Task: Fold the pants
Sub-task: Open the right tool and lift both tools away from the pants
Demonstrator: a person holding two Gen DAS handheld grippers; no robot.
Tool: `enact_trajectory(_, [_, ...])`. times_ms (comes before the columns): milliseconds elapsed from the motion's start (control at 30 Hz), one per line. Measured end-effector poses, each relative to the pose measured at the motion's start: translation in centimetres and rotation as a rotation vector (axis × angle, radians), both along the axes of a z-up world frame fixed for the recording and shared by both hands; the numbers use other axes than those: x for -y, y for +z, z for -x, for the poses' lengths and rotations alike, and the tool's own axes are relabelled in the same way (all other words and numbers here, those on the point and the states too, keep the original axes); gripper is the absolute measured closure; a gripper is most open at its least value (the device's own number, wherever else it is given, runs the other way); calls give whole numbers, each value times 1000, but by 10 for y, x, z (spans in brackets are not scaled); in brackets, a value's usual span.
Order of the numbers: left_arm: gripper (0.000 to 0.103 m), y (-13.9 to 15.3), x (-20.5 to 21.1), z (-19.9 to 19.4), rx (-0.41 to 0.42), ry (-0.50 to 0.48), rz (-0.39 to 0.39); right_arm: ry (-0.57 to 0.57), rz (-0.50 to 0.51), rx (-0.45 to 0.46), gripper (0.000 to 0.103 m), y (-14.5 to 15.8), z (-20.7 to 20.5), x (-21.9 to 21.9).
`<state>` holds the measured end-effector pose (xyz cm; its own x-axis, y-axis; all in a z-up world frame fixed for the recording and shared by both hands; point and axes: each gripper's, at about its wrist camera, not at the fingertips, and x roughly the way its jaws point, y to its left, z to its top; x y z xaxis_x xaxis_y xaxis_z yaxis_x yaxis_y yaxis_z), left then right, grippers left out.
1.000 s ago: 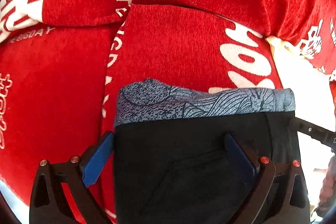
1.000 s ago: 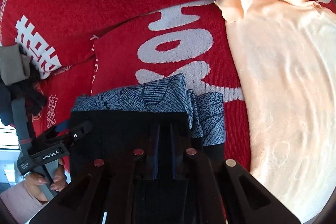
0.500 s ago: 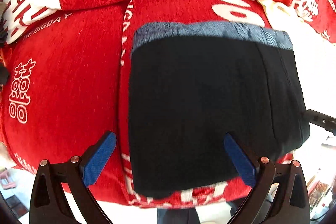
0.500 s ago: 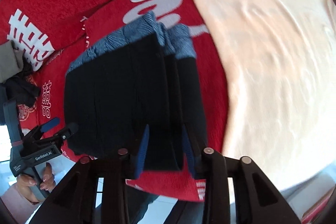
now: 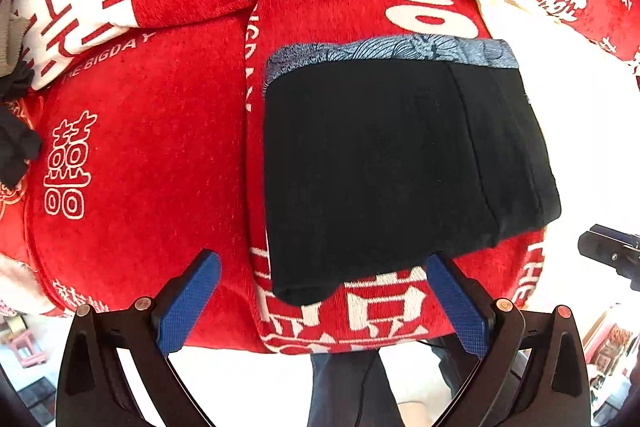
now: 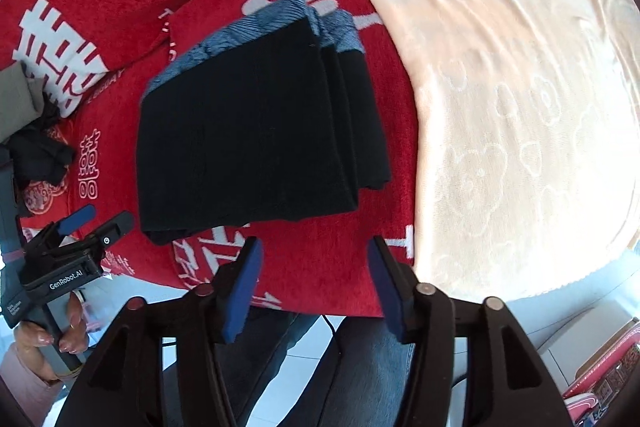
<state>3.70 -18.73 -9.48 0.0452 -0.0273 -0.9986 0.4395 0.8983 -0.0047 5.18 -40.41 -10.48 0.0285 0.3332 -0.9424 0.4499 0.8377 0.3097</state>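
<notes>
Black pants [image 5: 400, 167], folded into a compact rectangle with a blue patterned band [image 5: 392, 49] along the far edge, lie on a red blanket [image 5: 152, 131] printed with white characters. A cream towel [image 6: 520, 107] lies just right of them. The left gripper [image 5: 324, 301] hovers at the pants' near edge, jaws wide and empty. The right gripper [image 6: 316, 283] hangs over the blanket's near edge, jaws parted, gripping nothing.
</notes>
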Motion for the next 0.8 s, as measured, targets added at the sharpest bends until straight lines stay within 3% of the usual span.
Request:
enact_trajectory(233, [0,23,-6,4,7,13,1,5,23,28,25,28,-10,-10])
enact_trajectory(367, [0,31,-9,4,10,18,-6,12,49,47,23,40,-15,-13])
enact_trajectory(500, [0,37,-11,3,19,26,-13,50,149,57,20,49,-19,-18])
enact_trajectory(567, [0,40,-12,2,20,31,-16,89,220,58,11,53,-21,-22])
enact_trajectory(800, [0,49,-17,-2,32,42,-21,110,213,21,11,59,-21,-29])
